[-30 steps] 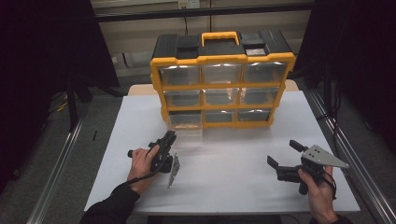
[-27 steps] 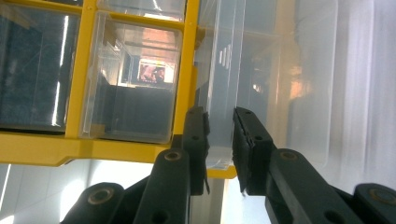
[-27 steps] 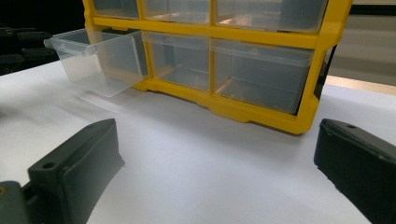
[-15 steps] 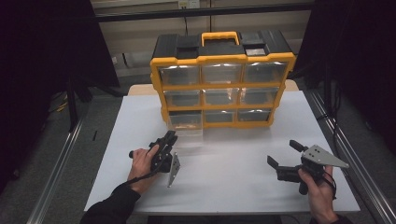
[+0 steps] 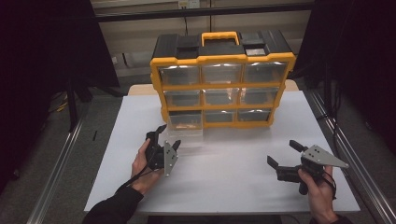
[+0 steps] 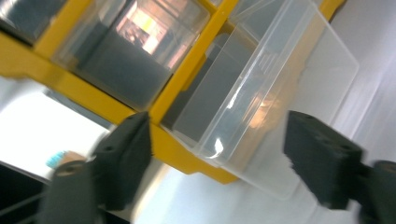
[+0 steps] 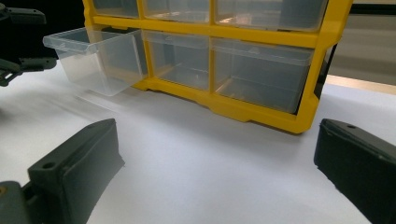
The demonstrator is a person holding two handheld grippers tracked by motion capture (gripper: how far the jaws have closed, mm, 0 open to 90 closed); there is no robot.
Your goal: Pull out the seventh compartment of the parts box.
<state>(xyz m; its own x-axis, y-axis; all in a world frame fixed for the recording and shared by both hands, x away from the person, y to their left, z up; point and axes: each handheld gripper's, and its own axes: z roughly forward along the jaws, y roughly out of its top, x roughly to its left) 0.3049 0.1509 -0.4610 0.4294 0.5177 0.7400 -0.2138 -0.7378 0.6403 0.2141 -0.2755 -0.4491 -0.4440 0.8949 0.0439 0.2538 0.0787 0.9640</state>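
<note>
Jaws of my left hand-held gripper (image 5: 164, 135) have just been opening and now stand apart, nothing pressed between them. In the left gripper view the clear drawer (image 6: 261, 98) sits in the gap ahead of the two black jaws, but I see no contact with either; its front lip looks free. That drawer is the bottom-left one of the yellow organizer (image 5: 223, 74), pulled partway out over the white surface (image 5: 224, 172), its back end in the slot. Something small and orange-brown glints inside; too blurred to name.

Reading of it: the pull looks finished and I have let go. The drawer hangs out far enough to reach into, so I judge the next move is either fetching from it or pushing it home. A nudge from the left jaws on the way out could skew it in its slot.

Against the high view a second ago: the left hand-held gripper then lay lower and more level, jaws near together; now it is tilted up toward the drawer front with jaws spread. The drawer's place looks much the same to me.

Right hand-held gripper (image 5: 282, 158) rests well apart at the right edge of the surface, jaws wide and empty, unchanged from the earlier view. Its own view looks across at the organizer and the open drawer (image 7: 95, 58)
</note>
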